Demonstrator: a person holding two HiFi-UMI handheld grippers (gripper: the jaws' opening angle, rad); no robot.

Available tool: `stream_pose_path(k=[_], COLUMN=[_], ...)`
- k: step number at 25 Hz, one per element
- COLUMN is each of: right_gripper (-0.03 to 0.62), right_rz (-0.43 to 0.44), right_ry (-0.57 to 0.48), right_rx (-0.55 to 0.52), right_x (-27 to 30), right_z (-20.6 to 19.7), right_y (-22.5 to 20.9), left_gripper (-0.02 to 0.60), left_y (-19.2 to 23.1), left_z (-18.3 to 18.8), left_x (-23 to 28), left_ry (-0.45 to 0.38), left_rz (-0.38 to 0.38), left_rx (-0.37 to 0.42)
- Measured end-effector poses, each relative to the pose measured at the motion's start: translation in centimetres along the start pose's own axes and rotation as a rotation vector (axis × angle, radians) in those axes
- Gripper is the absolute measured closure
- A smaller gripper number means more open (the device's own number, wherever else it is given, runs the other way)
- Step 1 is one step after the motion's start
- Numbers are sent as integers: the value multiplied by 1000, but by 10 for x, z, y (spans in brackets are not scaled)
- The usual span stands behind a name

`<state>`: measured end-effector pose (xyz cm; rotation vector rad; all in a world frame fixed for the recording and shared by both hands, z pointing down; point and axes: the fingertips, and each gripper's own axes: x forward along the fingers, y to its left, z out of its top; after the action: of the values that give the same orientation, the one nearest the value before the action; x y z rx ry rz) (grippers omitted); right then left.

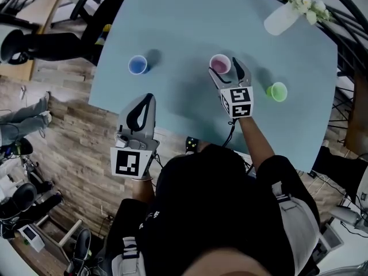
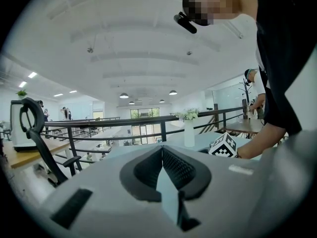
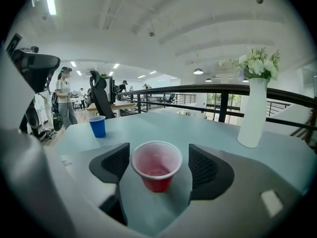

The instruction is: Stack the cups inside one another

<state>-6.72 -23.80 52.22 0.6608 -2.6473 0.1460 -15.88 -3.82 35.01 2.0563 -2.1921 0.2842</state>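
**Head view: three cups stand apart, nothing nested yet**

Progress
- The pale blue table (image 1: 190,16) carries three cups in a loose row, all upright and well apart. The blue cup (image 1: 137,65) is left of centre, the red cup (image 1: 220,64) is at centre, and the green cup (image 1: 277,91) is to the right and a little lower in the frame.
- No cup sits inside another, so I judge the stacking is all yet to do: one cup lifted into a second, then that pair joined with the third.

Grippers
- The right gripper (image 1: 226,68) is down at the red cup with its fingers spread wide. In the right gripper view the cup stands between the pads with a gap on each side, so it is straddled but not gripped.
- The left gripper (image 1: 145,99) hangs over the table's near edge, below the blue cup and short of it. The left gripper view shows its fingers pressed together with nothing between them.

Surroundings
- A white vase (image 1: 282,17) with pale flowers stands at the table's upper right, well clear of the cups.
- Office chairs sit on the wood floor at the upper left, and a railing shows beyond the table in both gripper views.
- The tabletop between the cups is bare, so I see nothing blocking a carry from red to either neighbour.
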Motion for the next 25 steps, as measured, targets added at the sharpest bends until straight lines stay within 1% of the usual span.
stream_pose_path(k=[3, 8, 16, 20, 25], right_gripper=[220, 221, 227, 230, 230], right_rz=[1, -22, -35, -32, -2], right_ry=[16, 37, 30, 17, -20], right_rx=[-22, -26, -29, -41, -46], right_x=[6, 13, 15, 13, 9], right_z=[-5, -13, -14, -9, 9], right_y=[1, -2, -2, 2, 18], left_gripper=[589, 589, 589, 589, 589], left_y=[2, 7, 16, 17, 19], left_z=[-2, -4, -7, -9, -10], left_x=[-3, -9, -22, -28, -35], left_ry=[2, 12, 21, 18, 9], left_rz=[13, 38, 76, 81, 90], left_rx=[1, 1, 12, 11, 3])
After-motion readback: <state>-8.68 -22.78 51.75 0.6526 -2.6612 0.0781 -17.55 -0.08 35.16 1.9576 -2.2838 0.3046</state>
